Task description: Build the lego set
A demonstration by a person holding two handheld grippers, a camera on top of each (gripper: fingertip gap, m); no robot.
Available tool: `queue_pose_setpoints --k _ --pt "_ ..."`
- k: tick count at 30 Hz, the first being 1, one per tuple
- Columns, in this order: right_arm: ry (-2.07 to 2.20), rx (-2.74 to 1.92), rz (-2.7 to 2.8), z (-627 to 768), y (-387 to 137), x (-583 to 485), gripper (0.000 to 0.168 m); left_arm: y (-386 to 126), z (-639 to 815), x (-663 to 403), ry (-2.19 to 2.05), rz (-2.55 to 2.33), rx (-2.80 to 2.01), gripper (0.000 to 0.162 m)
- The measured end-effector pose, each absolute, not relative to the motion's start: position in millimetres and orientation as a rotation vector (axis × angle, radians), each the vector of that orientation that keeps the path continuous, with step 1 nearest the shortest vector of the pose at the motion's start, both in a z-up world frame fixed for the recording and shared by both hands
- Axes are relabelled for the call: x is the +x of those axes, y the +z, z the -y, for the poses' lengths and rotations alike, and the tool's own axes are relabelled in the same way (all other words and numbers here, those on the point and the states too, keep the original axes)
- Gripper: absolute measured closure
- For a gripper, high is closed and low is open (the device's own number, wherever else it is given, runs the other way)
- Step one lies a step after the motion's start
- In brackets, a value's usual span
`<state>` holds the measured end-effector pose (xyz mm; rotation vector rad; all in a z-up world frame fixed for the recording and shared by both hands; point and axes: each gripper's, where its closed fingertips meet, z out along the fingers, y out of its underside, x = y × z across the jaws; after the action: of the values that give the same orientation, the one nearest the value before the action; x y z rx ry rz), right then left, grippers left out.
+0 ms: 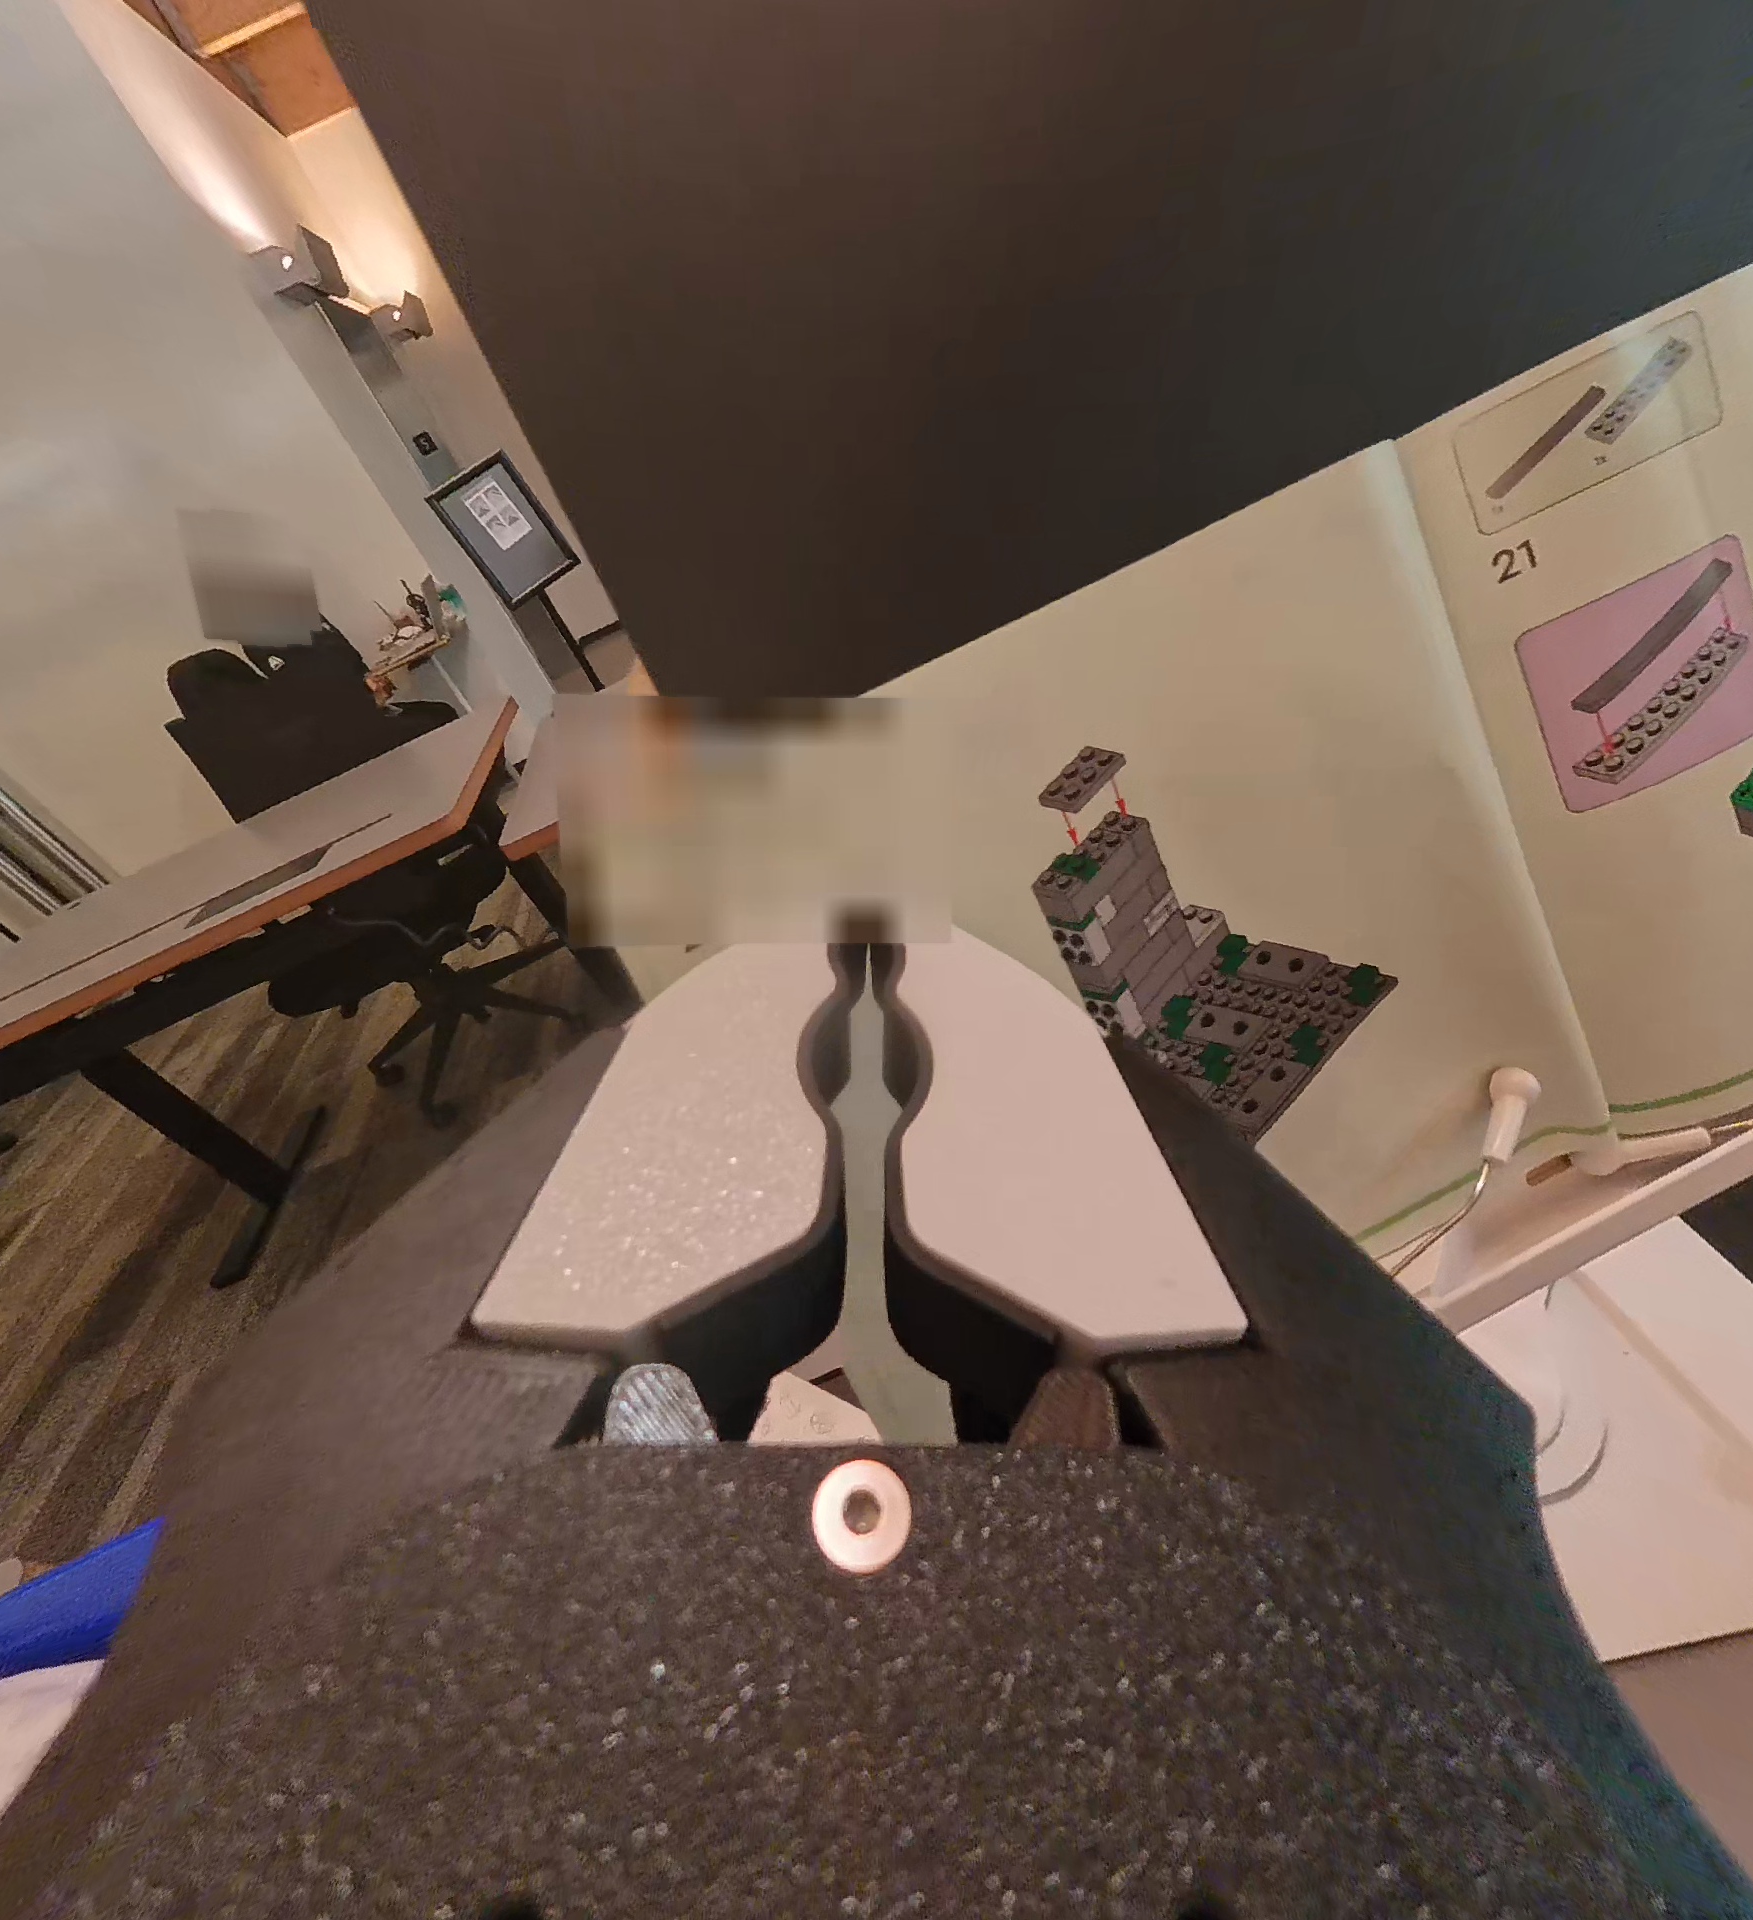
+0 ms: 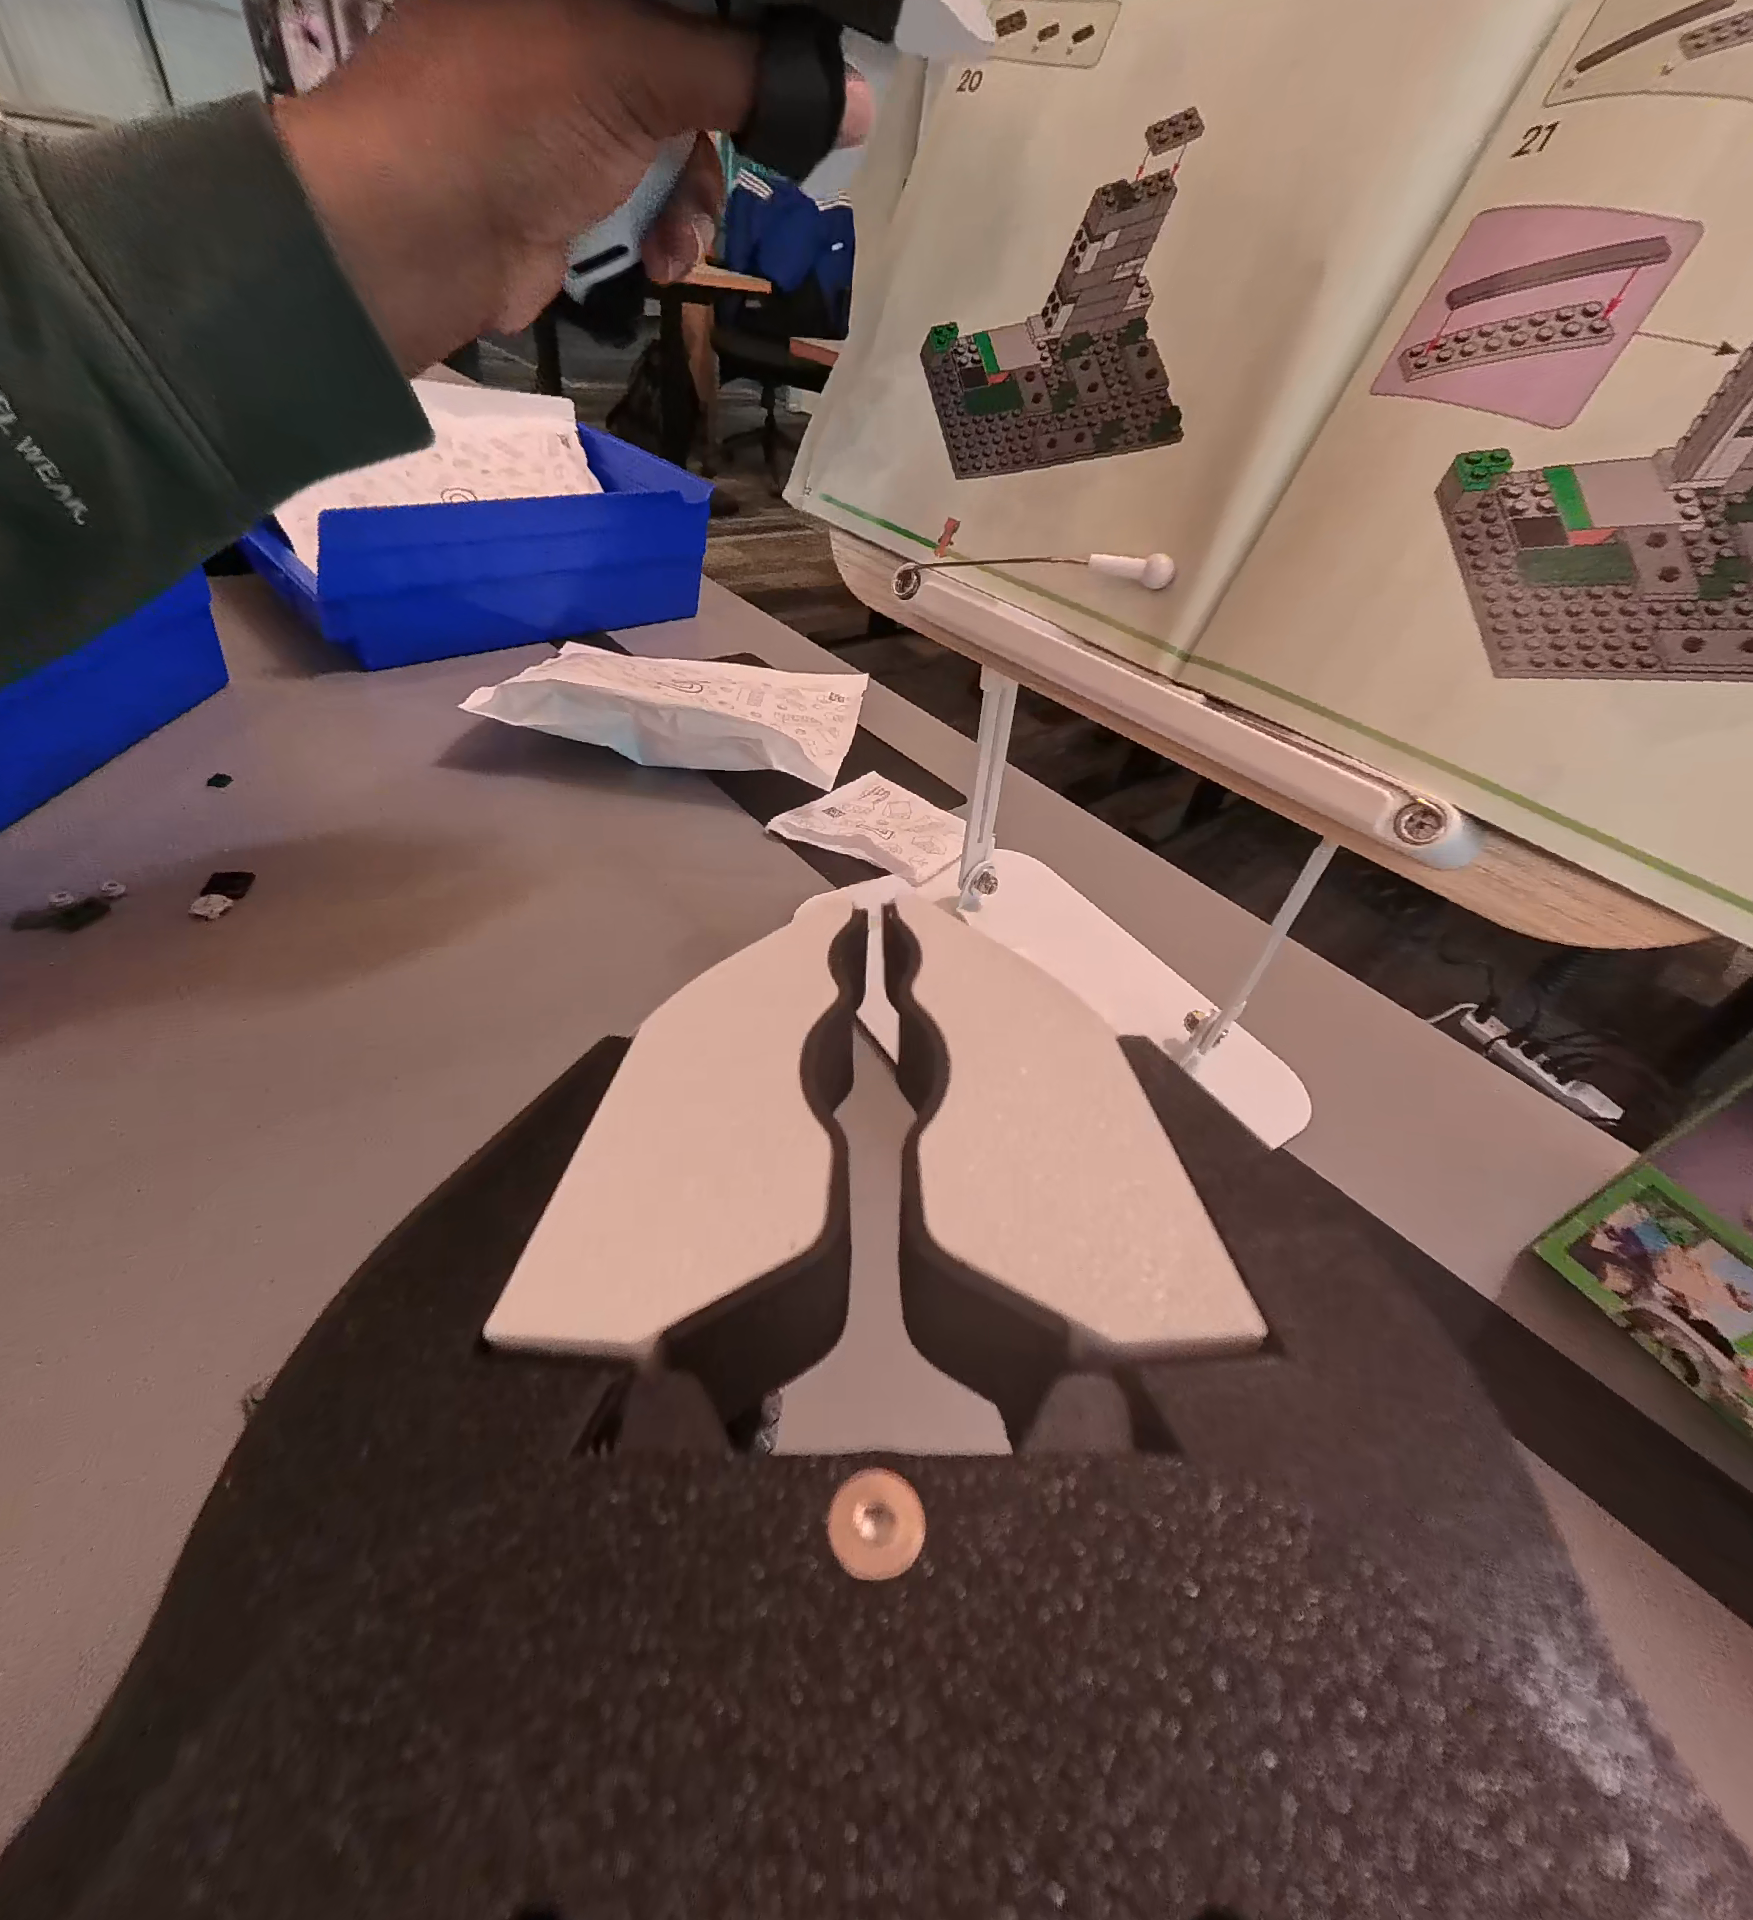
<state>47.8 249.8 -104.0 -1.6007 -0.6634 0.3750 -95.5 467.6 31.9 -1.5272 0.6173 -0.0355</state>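
Left gripper is up in the air with its jaws pressed almost together, nothing visible between them, nose aimed at the left page of the open instruction booklet. Right gripper hangs low over the grey table, jaws likewise nearly closed on nothing, tips just before the white foot of the book stand. Only the right wrist view gives the tabletop: small loose lego pieces well off to the left, two white paper bags lying flat, blue bins behind, a bare hand and dark green sleeve reaching toward the booklet's top corner, a green-edged box at right. Only the left wrist view shows the room: desks, a black office chair, a framed sign on a stand. The booklet leans upright on the stand, spine running up-down, pages facing the grippers.
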Motion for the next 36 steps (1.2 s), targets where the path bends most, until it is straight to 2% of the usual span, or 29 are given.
queue_pose_setpoints --k 14,36 --pt "0.368 -1.605 0.67 -249 -105 47 0.165 24 -454 -70 -0.069 -0.66 -1.518 0.162" --pt "0.416 -1.619 0.582 -250 -101 54 0.165 -87 -300 -58 -0.33 -0.66 -1.591 0.162"
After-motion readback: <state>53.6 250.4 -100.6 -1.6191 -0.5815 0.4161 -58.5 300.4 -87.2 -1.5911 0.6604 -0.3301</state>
